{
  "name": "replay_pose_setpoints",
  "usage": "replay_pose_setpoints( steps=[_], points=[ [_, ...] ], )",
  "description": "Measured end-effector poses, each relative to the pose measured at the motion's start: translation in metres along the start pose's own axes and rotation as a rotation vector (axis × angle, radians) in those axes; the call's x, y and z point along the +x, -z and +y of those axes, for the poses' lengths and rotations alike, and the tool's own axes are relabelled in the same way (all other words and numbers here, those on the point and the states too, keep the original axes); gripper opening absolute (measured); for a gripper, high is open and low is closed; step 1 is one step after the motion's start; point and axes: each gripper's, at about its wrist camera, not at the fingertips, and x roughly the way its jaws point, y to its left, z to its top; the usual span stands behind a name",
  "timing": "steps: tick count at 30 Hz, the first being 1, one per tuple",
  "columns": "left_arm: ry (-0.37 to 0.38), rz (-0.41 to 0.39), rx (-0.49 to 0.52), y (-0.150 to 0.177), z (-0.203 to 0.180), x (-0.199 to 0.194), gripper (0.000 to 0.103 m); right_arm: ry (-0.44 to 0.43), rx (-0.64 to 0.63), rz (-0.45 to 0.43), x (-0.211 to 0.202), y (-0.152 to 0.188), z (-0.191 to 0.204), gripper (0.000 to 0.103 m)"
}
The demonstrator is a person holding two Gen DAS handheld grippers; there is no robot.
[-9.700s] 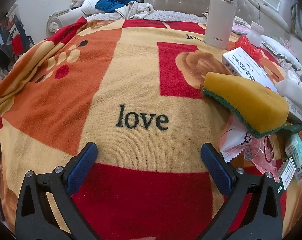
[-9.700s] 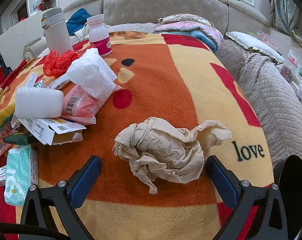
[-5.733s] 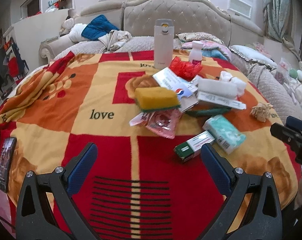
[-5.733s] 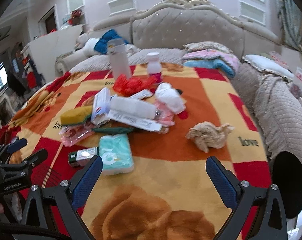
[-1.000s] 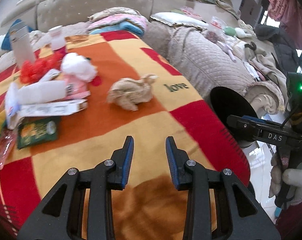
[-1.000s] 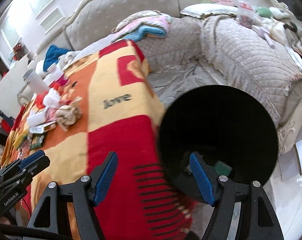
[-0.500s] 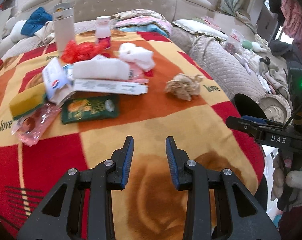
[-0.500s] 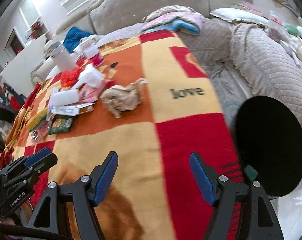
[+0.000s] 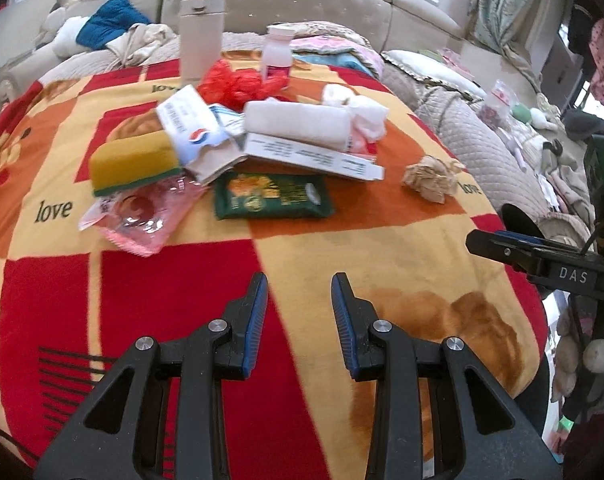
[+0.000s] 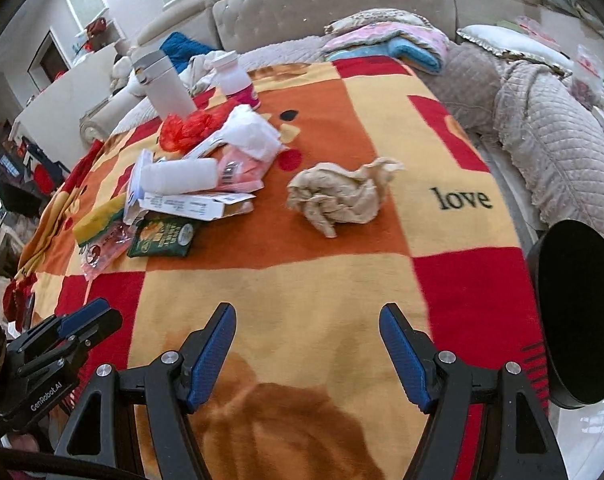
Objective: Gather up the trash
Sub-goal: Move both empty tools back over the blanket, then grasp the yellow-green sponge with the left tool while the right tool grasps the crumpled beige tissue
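The left gripper (image 9: 298, 312) hangs over the blanket (image 9: 181, 280) with jaws narrowly parted, gripping nothing. The right gripper (image 10: 308, 354) has jaws spread wider, also empty. Ahead, a crumpled tissue (image 10: 340, 196) lies apart from the trash pile (image 9: 261, 148). The black bin (image 10: 578, 320) is cut off at the edge.

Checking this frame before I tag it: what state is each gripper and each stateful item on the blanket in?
left gripper: jaws narrow, empty
right gripper: open, empty
crumpled paper: loose, apart from the pile
thermos: upright, lid closed
small bottle: upright, capped
white carton: lying flat
green packet: lying flat
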Motion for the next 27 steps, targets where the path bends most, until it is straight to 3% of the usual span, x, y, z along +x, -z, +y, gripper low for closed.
replay_pose_setpoints(
  steps=[12,27],
  points=[
    [-0.020,0.020,-0.052,0.008,0.023,0.000,0.031,-0.008,-0.026,0.030,0.008,0.001,0.014,0.073],
    [-0.013,0.033,-0.094,0.008,0.041,-0.003,0.031,-0.006,-0.005,0.043,0.012,0.002,0.005,0.075]
  ],
)
